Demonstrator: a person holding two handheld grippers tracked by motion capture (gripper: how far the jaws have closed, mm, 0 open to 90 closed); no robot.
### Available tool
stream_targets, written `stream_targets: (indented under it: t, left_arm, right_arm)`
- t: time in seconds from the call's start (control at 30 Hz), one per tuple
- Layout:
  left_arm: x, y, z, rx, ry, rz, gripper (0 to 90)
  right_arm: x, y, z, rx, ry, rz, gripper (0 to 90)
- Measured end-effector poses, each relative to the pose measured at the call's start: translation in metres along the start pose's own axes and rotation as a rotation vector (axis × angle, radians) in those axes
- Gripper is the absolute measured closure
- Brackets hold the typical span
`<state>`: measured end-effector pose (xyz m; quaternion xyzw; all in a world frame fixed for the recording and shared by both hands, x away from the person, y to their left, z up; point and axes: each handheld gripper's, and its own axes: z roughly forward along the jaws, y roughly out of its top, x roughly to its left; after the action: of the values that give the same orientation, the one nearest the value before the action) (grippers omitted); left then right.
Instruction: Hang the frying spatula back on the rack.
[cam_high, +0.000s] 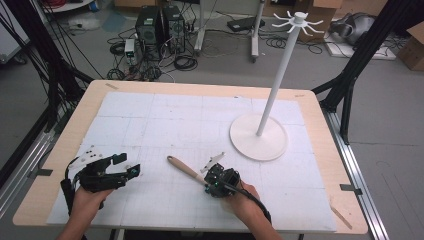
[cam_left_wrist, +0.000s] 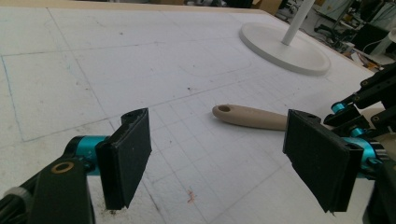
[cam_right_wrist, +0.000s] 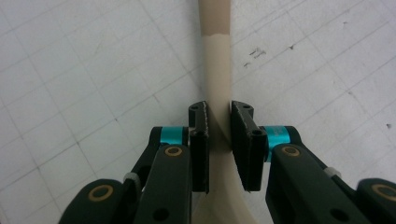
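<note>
Right claw (cam_right_wrist: 218, 140) clamped on the neck of a beige utensil (cam_high: 186, 169), pads pressing both flanks just below the seam where the thicker handle begins. Left claw (cam_left_wrist: 224, 163) spread wide with nothing between the pads, parked near the worktop's (cam_high: 65, 145) 8 o'clock edge, well apart from the utensil.

Largest first: worktop covered by a white gridded sheet (cam_high: 165, 120). Then a white stand (cam_high: 259, 135), round base at about 3 o'clock from the sheet's middle, tall pole topped with a ring of hooks (cam_high: 299, 21). Then the utensil, lying at about 6 o'clock of the sheet, handle pointing toward 10 o'clock, hanging hole (cam_left_wrist: 224, 108) at the far tip. Working end hidden under the right claw and hand (cam_high: 242, 197); kind of tool not clear.

Judged risks from here:
- Grip sits far from the handle end, so a lift could let the long handle sag or swing, pivoting between the narrow pads.
- Smooth, tapering neck: pads might slide toward the thinner part if the squeeze is light.
- Hole lies at the end farthest from the grip; hanging on a hook, if intended, would magnify any wobble, making a miss likely.
- Nudging the slim pole could rock the stand.
</note>
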<state>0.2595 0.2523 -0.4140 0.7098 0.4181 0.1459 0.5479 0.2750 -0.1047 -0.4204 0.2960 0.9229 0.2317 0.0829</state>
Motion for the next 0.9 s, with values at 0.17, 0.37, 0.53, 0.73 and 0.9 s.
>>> stream_targets:
  t: [0.17, 0.37, 0.53, 0.73, 0.9]
  left_arm:
    - [0.000, 0.000, 0.000, 0.000, 0.004, -0.004, 23.9]
    - [0.000, 0.000, 0.000, -0.005, 0.004, -0.004, 24.0]
    - [-0.003, 0.000, 0.001, -0.002, 0.001, 0.001, 24.2]
    - [-0.008, 0.000, 0.004, 0.003, -0.007, 0.010, 24.3]
    - [-0.013, 0.004, 0.006, -0.020, -0.019, -0.005, 25.1]
  right_arm:
    - [-0.005, -0.006, -0.002, -0.045, 0.040, 0.053, 78.5]
    - [-0.014, -0.012, -0.013, -0.131, 0.073, 0.121, 78.5]
    - [-0.020, -0.015, -0.028, -0.228, 0.066, 0.138, 78.4]
    - [-0.024, -0.021, -0.042, -0.329, 0.041, 0.156, 78.4]
    - [-0.026, -0.026, -0.052, -0.392, 0.017, 0.167, 78.4]
